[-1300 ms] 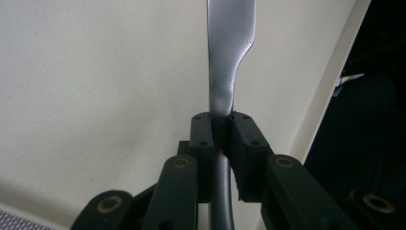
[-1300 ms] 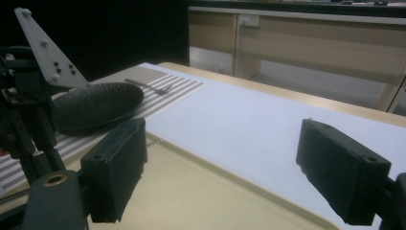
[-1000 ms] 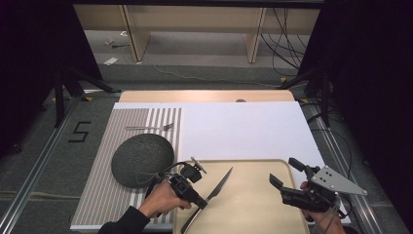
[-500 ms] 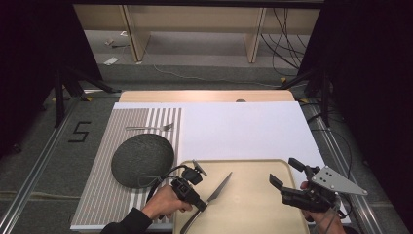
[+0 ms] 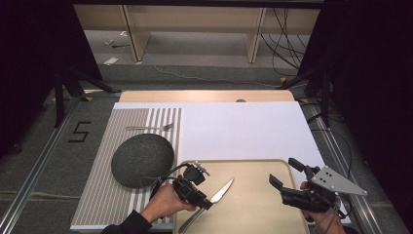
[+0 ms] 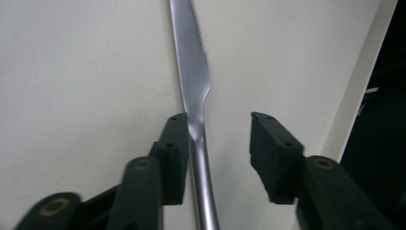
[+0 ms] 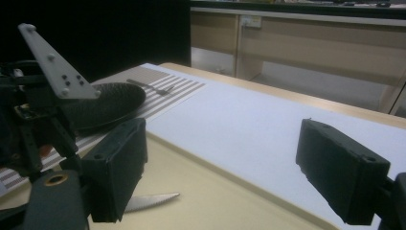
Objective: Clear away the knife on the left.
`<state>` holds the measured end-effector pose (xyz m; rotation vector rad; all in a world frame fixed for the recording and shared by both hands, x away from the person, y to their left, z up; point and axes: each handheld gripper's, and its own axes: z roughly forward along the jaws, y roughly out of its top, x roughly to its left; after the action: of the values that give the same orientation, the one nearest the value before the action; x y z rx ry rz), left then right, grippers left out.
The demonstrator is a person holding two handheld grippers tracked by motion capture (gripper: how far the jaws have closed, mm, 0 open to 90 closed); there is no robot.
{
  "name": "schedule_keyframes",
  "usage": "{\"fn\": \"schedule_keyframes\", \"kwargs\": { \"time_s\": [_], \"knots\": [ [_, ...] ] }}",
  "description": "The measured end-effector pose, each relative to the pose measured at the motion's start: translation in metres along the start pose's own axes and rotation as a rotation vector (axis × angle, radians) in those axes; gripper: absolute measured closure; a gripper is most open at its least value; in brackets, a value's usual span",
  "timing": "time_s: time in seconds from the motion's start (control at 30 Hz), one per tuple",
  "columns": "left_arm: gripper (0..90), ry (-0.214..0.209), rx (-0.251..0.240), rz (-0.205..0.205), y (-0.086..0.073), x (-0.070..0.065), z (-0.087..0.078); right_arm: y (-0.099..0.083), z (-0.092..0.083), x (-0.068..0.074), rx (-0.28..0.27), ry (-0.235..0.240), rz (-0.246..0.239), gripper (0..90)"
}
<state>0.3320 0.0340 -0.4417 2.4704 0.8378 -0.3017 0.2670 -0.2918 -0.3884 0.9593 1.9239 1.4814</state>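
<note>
High view: I am holding my left tongs (image 5: 207, 201) low over the beige tray (image 5: 253, 214), at about 7 o'clock on the surface (image 5: 243, 131). The knife (image 5: 221, 191) is lying on the tray, blade pointing toward 1 o'clock and handle running back under the left tongs.

Left gripper view: the jaws of my left tongs are standing partly apart and gripping nothing. One jaw is lying against the neck of the knife (image 6: 194, 86), while a gap is separating the other jaw from the metal (the serrated edge is facing that open side).

High view: my right tongs (image 5: 288, 179) are hovering at about 5 o'clock, over the tray's right edge, well apart from the knife.

Right gripper view: the right tongs (image 7: 225, 167) are spread wide and empty, with the knife tip (image 7: 153, 200) showing just beside one jaw.

High view: a dark round plate (image 5: 142, 160) is sitting at 9 o'clock on the striped mat (image 5: 97, 200), near my left hand (image 5: 163, 207). A fork (image 5: 148, 127) is lying beyond the plate, toward 11 o'clock.
</note>
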Motion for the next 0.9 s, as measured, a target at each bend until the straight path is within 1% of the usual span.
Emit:
{"fn": "schedule_keyframes", "kwargs": {
  "time_s": [0.03,0.07,0.1,0.13,0.17,0.2,0.3,0.4,0.43,0.5,0.63,0.7,0.77,0.9],
  "knots": [
    [52.6,0.026,-0.007,0.053,0.001,-0.006,0.001,0.0,0.0,0.0,0.0,0.0,0.0,19.0],
    [51.5,0.032,-0.015,0.085,0.001,-0.009,0.002,0.0,0.0,0.0,-0.001,0.0,0.0,19.1],
    [55.7,0.034,-0.033,0.114,0.002,-0.012,0.003,0.0,0.0,0.0,-0.001,0.0,-0.001,19.1],
    [61.9,0.038,-0.047,0.14,0.002,-0.015,0.004,0.0,0.0,0.0,-0.001,0.0,-0.001,19.1],
    [64.5,0.041,-0.041,0.154,0.003,-0.016,0.005,0.0,0.0,0.0,0.0,0.0,0.0,19.1],
    [65.2,0.049,-0.033,0.162,0.004,-0.016,0.006,0.0,0.0,0.0,0.0,0.0,-0.001,19.1],
    [74.2,0.061,-0.001,0.181,0.007,-0.017,0.011,0.0,0.0,0.0,0.0,0.0,-0.001,19.2],
    [81.9,0.075,0.034,0.188,0.009,-0.018,0.018,0.0,0.0,0.0,0.001,0.001,-0.003,19.2],
    [84.2,0.077,0.043,0.204,0.01,-0.018,0.02,0.0,0.0,0.0,0.001,0.001,-0.002,19.2],
    [88.1,0.085,0.05,0.209,0.012,-0.018,0.024,0.0,0.001,0.0,0.003,0.0,-0.004,19.2],
    [89.4,0.091,0.07,0.206,0.016,-0.018,0.032,0.0,0.0,0.0,0.004,0.001,-0.005,19.2],
    [89.4,0.095,0.084,0.211,0.017,-0.018,0.035,0.0,0.0,0.0,0.005,0.001,-0.006,19.2],
    [89.5,0.107,0.091,0.212,0.018,-0.017,0.037,0.0,0.0,0.0,0.004,0.002,-0.006,19.2],
    [89.5,0.11,0.092,0.2,0.019,-0.014,0.037,0.0,0.0,0.0,0.005,0.002,-0.006,19.2]
  ]
}}
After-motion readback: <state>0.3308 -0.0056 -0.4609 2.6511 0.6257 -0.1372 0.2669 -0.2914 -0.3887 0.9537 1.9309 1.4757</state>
